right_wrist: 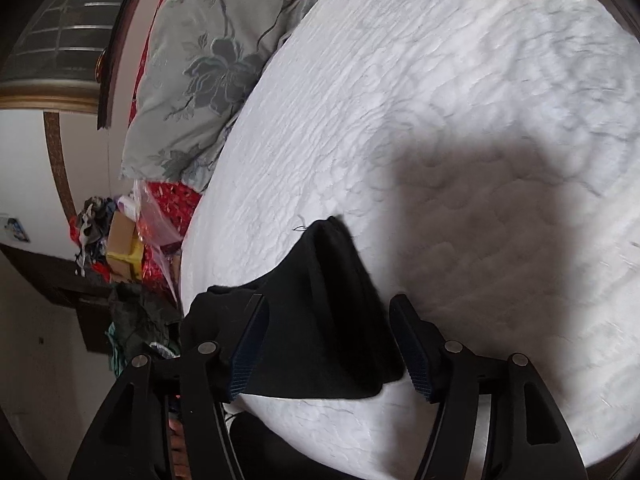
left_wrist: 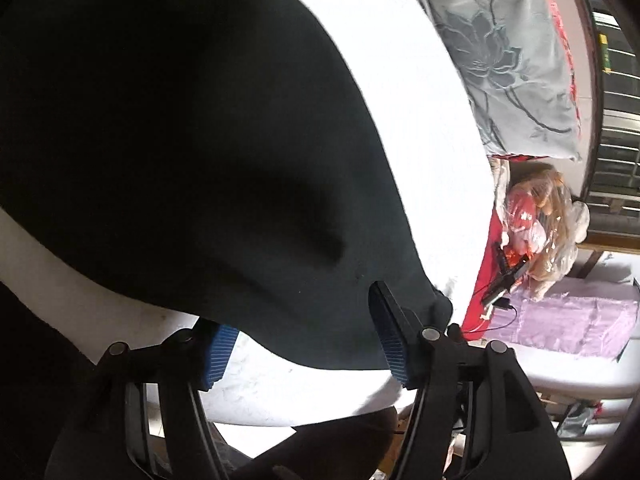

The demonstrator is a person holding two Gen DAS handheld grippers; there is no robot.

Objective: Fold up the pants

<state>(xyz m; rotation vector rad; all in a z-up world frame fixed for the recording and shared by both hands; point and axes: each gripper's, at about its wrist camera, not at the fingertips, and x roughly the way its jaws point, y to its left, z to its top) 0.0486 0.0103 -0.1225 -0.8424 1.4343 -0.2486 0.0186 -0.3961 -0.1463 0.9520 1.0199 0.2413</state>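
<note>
Your left gripper (left_wrist: 308, 332) has its jaws spread, and the black pants (left_wrist: 180, 152) drape over the white bed (left_wrist: 420, 100) with their near edge hanging into the gap between them. Your right gripper (right_wrist: 328, 344) is spread too (nothing pinched), a folded corner of the pants lying between its jaws beside a floral pillow (right_wrist: 208, 68).

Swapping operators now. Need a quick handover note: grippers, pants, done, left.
Left gripper: open, black pants between its fingers, not clamped.
Right gripper: open, straddling a raised peak of the pants.
Pants lie on the white bed, near its front edge; gray pillow beyond.
Done: cannot tell how many folds.
Left: probably close both grippers on the fabric, then fold over.
</note>
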